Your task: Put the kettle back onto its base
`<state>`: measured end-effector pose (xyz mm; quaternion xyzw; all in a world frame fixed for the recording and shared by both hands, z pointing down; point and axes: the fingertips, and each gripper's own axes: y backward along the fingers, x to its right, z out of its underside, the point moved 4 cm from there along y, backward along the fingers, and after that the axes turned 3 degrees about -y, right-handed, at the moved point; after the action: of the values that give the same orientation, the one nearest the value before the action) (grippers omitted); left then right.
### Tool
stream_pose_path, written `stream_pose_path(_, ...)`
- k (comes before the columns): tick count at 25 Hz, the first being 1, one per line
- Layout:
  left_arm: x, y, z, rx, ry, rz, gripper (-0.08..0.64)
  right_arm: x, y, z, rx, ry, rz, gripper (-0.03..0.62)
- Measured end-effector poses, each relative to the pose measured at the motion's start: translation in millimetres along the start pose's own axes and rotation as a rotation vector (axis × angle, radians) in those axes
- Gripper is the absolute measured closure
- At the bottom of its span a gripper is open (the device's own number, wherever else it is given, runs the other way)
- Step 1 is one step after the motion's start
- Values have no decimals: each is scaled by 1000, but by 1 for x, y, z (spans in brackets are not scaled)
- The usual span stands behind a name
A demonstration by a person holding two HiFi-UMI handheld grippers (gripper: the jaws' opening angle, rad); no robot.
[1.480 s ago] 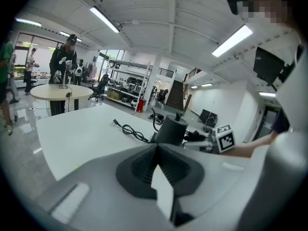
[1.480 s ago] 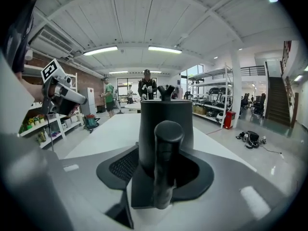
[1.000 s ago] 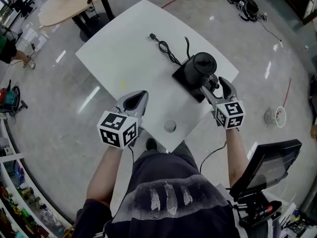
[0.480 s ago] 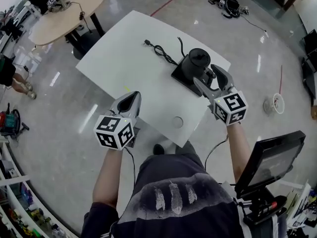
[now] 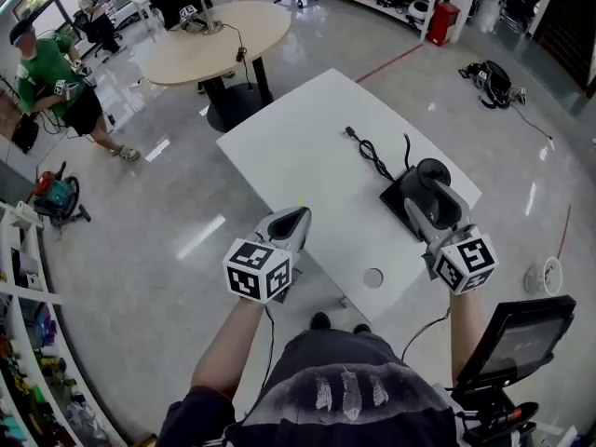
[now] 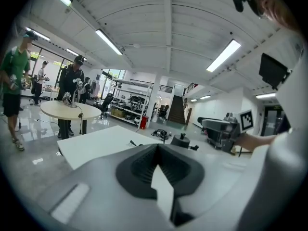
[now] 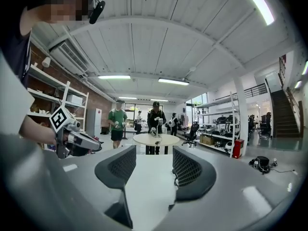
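Note:
The black kettle (image 5: 431, 172) stands on its black base (image 5: 396, 196) near the right edge of the white table (image 5: 307, 156); it also shows small in the left gripper view as the kettle (image 6: 182, 140). My right gripper (image 5: 436, 203) hovers raised over the kettle's near side, free of it. Its jaws have just been closing but stand open, with nothing between the right gripper (image 7: 149, 170) pads. My left gripper (image 5: 289, 220) hangs over the table's near left edge, shut and empty, tips of the left gripper (image 6: 156, 150) meeting.
A black power cord (image 5: 371, 155) runs from the base across the table. A round grommet (image 5: 372, 277) sits near the front corner. A round wooden table (image 5: 209, 40) stands behind, people (image 5: 56, 82) at far left, a monitor (image 5: 517, 338) at lower right.
Both grippers have risen. The right one has lifted away from the kettle's handle and its jaws have narrowed. The kettle stays on its base. The head view has tilted up.

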<state>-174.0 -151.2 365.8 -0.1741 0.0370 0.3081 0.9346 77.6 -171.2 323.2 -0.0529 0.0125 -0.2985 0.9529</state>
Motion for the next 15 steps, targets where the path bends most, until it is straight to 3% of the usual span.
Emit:
stream_pose_path(2, 2, 1, -2, 8, -4, -17, 558, -2, -1, -2, 9, -5, -20, 400)
stream_pose_path(3, 4, 1, -4, 12, -6, -26, 558, -2, -1, -1, 8, -7, -30, 472)
stream_pose_path(4, 7, 2, -5, 16, -9, -33, 558, -3, -1, 0, 4, -8, -42, 588)
stream_pose_path(9, 41, 0, -10, 15, -33, -58, 558, -6, 19, 5, -23, 6, -143, 591)
stream_pose_path(15, 76, -4, -19, 4, -62, -106, 558, 9, 39, 4, 11, -49, -219, 591)
